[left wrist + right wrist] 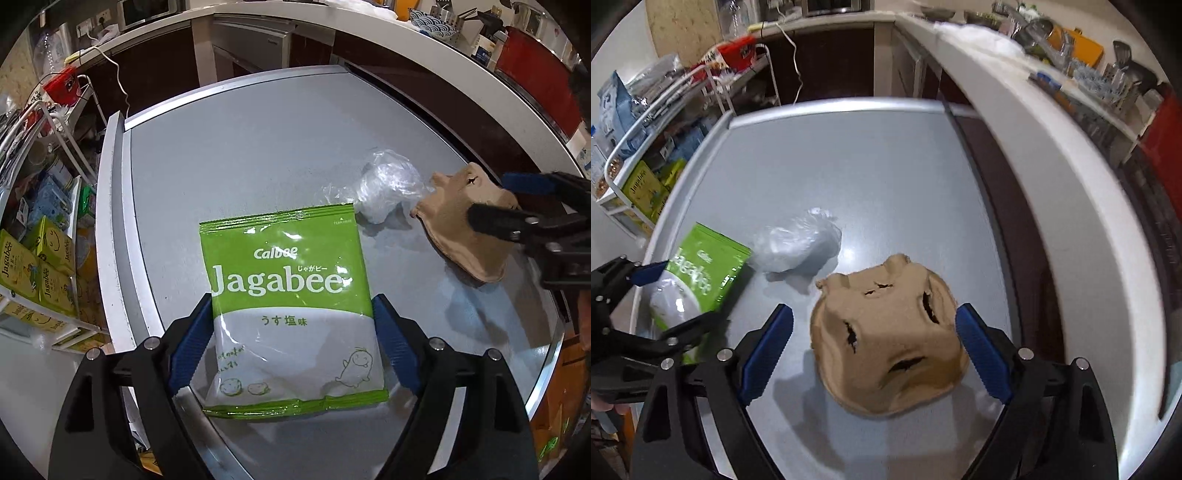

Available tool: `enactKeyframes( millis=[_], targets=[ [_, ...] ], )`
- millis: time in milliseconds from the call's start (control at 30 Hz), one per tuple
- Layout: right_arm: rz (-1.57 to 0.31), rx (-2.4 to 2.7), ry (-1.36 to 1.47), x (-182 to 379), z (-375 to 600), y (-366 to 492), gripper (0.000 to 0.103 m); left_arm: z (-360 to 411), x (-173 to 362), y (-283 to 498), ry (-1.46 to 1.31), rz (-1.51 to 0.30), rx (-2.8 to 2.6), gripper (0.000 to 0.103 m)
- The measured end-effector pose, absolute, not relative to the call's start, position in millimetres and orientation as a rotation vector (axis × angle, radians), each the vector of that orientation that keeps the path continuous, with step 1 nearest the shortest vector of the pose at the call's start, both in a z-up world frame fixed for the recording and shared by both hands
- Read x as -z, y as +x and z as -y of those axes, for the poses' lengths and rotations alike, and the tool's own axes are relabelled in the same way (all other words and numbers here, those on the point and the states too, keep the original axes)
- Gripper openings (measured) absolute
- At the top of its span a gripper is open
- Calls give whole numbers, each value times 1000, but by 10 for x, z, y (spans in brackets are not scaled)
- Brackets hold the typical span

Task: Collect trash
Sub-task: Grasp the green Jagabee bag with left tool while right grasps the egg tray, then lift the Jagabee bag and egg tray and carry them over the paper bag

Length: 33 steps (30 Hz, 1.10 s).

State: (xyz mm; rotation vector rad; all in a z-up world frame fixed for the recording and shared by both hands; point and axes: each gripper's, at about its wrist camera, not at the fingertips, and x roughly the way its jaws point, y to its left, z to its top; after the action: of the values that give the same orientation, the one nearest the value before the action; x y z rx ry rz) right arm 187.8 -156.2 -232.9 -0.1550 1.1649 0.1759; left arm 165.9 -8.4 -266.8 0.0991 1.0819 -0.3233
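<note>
Our left gripper point(293, 325) is spread wide, its blue pads either side of a green and white Jagabee snack bag point(291, 306) that lies flat on the grey table point(240, 155). The pads sit just beside the bag's long edges; we cannot tell whether they touch it.

Our right gripper point(875, 350) is also spread wide, straddling a crumpled brown paper-pulp tray point(886, 343) with torn slits. The right pad is at or just beside the tray's edge, while the left pad stands apart from it.

In the right wrist view, a crumpled clear plastic bag point(798, 245) lies at about 11 o'clock from the tray, between it and the snack bag, near both.

Beyond the table, at 9 o'clock in the left wrist view, a white wire rack point(55, 258) holds green Jagabee boxes point(44, 273). A white kitchen counter point(1015, 122) curves along the 1 to 3 o'clock side.
</note>
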Motion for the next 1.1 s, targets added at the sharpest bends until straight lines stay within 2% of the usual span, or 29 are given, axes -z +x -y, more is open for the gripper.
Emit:
enactKeyframes(
  millis=[33,67,133,167,500,733,1100],
  targets=[
    [-1182,-183,-158,2374,1568,1893,84,81,2669,1664,100,-1081,325,86],
    [-1200,-189,-161,2410,1571,1894,76,77,2671,1668,102,-1081,325,86],
    [-1206,-210,-158,2415,1574,1870,74,63,2678,1677,104,-1083,326,86],
    [-1208,-228,-160,2400,1566,1837,63,50,2678,1682,101,-1083,327,86],
    [-1137,-261,-18,1997,1726,1537,63,53,2685,1676,100,-1087,343,86],
    [-1064,-272,200,1565,2124,1431,63,117,2706,1689,136,-1088,342,87],
    [-1049,-245,197,1460,2151,1206,63,273,2671,1680,186,-1072,370,87]
  ],
)
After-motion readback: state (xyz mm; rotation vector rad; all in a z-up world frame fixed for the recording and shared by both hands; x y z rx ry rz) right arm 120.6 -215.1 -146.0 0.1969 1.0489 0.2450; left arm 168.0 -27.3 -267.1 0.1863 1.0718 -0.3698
